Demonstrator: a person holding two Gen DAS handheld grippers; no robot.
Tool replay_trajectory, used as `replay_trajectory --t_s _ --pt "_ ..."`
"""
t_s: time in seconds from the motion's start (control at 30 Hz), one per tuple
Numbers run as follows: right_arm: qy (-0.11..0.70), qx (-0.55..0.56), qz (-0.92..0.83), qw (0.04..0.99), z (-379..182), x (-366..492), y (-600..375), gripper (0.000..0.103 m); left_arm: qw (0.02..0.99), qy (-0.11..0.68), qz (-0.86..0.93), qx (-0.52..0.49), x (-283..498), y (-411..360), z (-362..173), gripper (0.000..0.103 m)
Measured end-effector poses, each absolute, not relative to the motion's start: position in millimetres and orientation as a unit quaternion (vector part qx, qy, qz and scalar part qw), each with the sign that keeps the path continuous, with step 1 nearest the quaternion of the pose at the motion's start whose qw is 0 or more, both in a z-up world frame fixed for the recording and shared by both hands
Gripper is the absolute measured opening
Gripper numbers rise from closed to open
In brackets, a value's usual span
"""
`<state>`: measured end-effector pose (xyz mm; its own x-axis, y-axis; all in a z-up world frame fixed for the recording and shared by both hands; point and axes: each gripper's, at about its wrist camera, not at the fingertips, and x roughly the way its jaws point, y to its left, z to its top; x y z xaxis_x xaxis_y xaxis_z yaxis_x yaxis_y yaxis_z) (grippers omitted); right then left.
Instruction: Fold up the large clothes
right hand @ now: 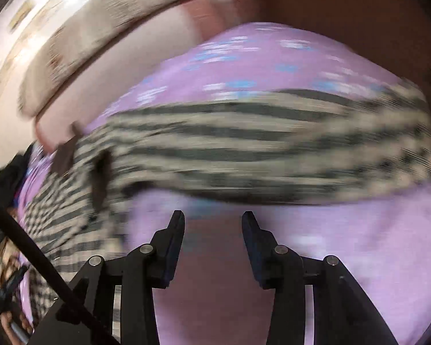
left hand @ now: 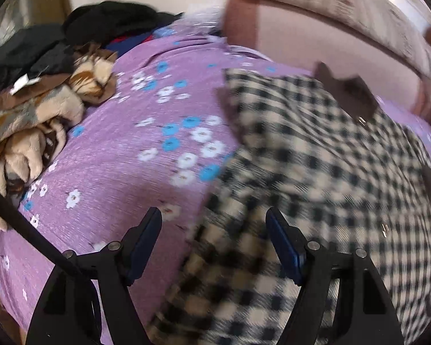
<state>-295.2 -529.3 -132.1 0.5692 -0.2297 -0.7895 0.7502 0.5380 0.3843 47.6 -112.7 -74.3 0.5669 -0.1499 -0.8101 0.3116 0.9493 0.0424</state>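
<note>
- Checked garment, black and cream, lies spread on a purple bedsheet printed with white and blue flowers; it fills the right and lower right of the left wrist view
- Dark brown patches sit on the garment, one near its far edge against the sheet
- Left gripper hangs over the garment's near left edge with its jaws spread wide; the left finger is over bare sheet, the right finger over checked cloth, and nothing is pinched between them
- Right gripper also has its jaws apart, less widely, with nothing between them; its fingers are over plain purple sheet just near of the garment's edge, clear of the cloth
- In the right wrist view the garment is a heavily blurred band running across the middle of the frame, so its folds cannot be made out
- Pile of clothes lies at the far left of the bed: a tan and brown fleece item in front, black garments behind it
- Pale pink headboard curves along the far side of the bed, blurred in both views
- Thin black strap or cable crosses the lower left corner of the left wrist view
</note>
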Motion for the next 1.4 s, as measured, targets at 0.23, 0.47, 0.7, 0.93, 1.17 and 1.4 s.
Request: replay_trajectory --t_s 0.23,0.47,0.7,0.93,1.17,1.4 --pt "0.239 0.463 -0.417 0.744 -132 -429 -590 0.045 0.873 0.443 -0.171 0.109 10 -144 -81 0.074" --pt "0.171 0.511 -0.437 0.72 -138 -487 -607 0.045 0.87 0.446 -0.19 0.089 -19 -150 -75 0.074" --pt "0.187 0.481 -0.453 0.727 -137 -455 -622 0.047 0.869 0.45 -0.2 0.059 -31 -144 -69 0.074" --pt "0.21 0.455 -0.416 0.759 -127 -400 -621 0.014 0.872 0.449 -0.187 0.042 -31 -130 -68 0.074" --pt "0.239 0.304 -0.29 0.876 -61 -279 -530 0.013 0.873 0.452 -0.18 0.023 -22 -120 -68 0.074" --pt "0.352 0.211 -0.054 0.91 -85 -156 -403 0.018 0.871 0.456 -0.184 0.007 -14 -117 -70 0.074"
